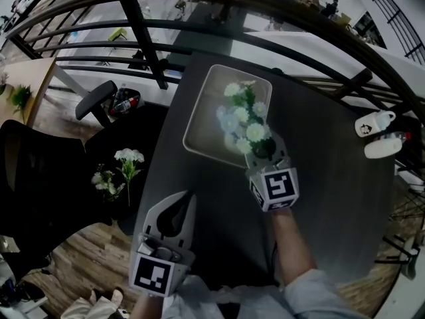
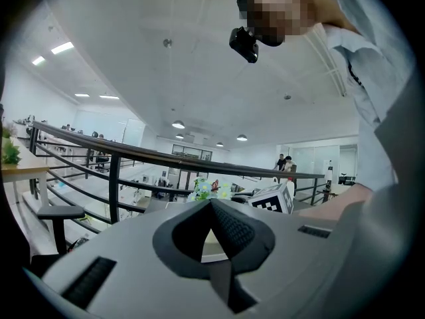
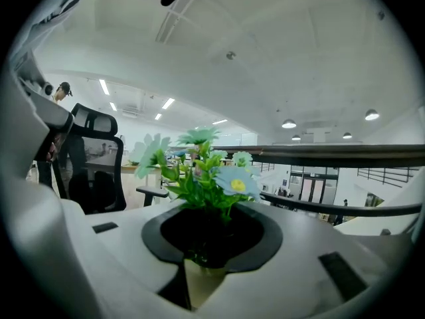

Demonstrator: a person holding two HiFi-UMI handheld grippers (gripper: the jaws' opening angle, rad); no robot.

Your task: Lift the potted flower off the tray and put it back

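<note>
Right tool (image 1: 264,149) pinches the dark pot of the potted flower (image 1: 243,115), with a pad pressed on either side. The plant stands upright over the near right corner of the tray (image 1: 199,121) on the grey tabletop (image 1: 332,198); whether the pot base touches the tray cannot be told. Left tool (image 1: 188,194) is pressed together at the tips with nothing between them, and sits at the tabletop's near left edge, well apart from the tray.
</note>
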